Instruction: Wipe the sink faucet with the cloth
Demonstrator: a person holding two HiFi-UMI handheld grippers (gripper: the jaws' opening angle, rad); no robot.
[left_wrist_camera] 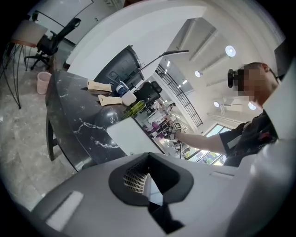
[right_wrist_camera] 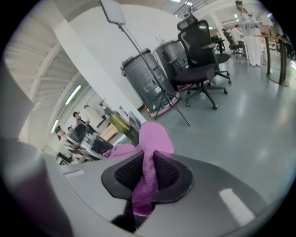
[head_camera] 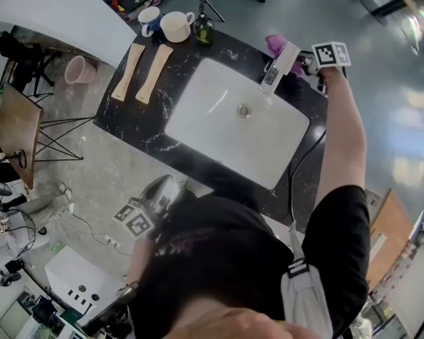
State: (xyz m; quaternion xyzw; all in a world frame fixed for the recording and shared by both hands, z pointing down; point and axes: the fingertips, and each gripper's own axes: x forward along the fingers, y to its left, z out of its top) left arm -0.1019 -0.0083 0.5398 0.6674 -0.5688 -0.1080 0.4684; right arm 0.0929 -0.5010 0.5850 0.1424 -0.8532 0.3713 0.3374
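Observation:
A white sink (head_camera: 232, 119) is set in a black marble counter (head_camera: 132, 119). Its silver faucet (head_camera: 278, 66) stands at the far right rim. My right gripper (head_camera: 299, 61) reaches in from the right, just behind the faucet's top. It is shut on a purple cloth (head_camera: 275, 44), which bunches against the faucet's back; actual contact is hidden. In the right gripper view the cloth (right_wrist_camera: 155, 139) is pinched between the pads of the right gripper (right_wrist_camera: 147, 178). My left gripper (head_camera: 159, 192) hangs off the counter's near edge. In its own view the left gripper (left_wrist_camera: 150, 185) shows a narrow gap holding nothing.
Two wooden boards (head_camera: 127, 71) (head_camera: 154, 73) lie on the counter's left part. A cream cup (head_camera: 175, 26), a blue cup (head_camera: 149, 16) and a dark bottle (head_camera: 203, 30) stand at the far edge. A pink bin (head_camera: 78, 69) is on the floor. A cable (head_camera: 301, 159) crosses the right rim.

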